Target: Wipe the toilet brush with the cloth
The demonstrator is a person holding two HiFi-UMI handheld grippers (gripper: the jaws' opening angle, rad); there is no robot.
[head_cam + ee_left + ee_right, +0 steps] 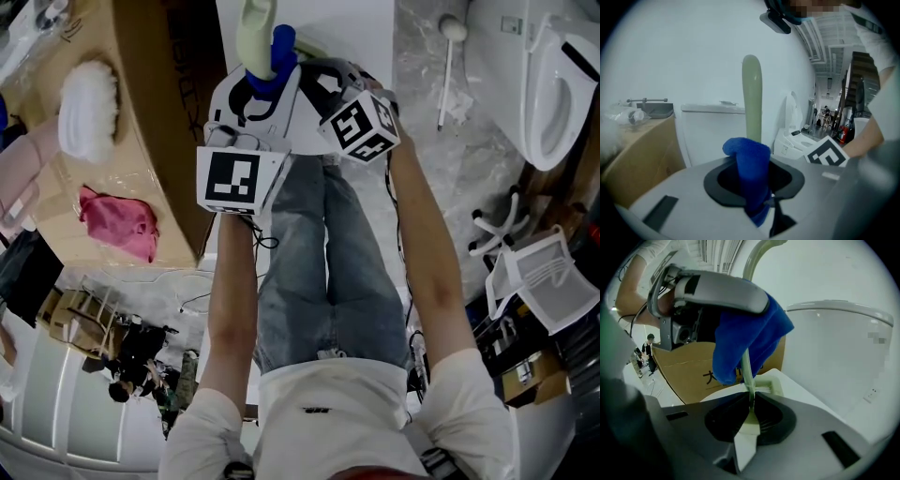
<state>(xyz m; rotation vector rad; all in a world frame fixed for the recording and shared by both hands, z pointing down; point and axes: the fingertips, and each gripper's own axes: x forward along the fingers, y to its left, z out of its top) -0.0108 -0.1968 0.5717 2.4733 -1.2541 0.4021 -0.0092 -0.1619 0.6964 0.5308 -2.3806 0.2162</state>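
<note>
Cardboard box (159, 122) sits far left in the head view. A white fluffy pad (87, 108) and a pink rag (117, 223) lie on its top, apart from each other.

Next over, my left tongs (759, 201) are pressed onto the blue cloth (750, 159). The cloth fills the gap between the jaws and bunches up above them. It is wrapped round the handle of the pale green brush (752, 93). In the left gripper view the handle stands upright behind the cloth, rounded end on top. In the head view brush and cloth are up in the air in front of me, above my jeans, held between both tongs.

My right tongs (750, 401) are pinched shut on the thin stem of the brush. The right gripper view shows the cloth hanging round the stem just above my jaws, with the left tongs clamped over it. The two marker cubes sit side by side in the head view.

Further right is the grey marble floor (441, 169) with a white stick (448, 66) lying on it. A white toilet (553, 103) is at the right edge, and a white chair (548, 277) is at lower right.
</note>
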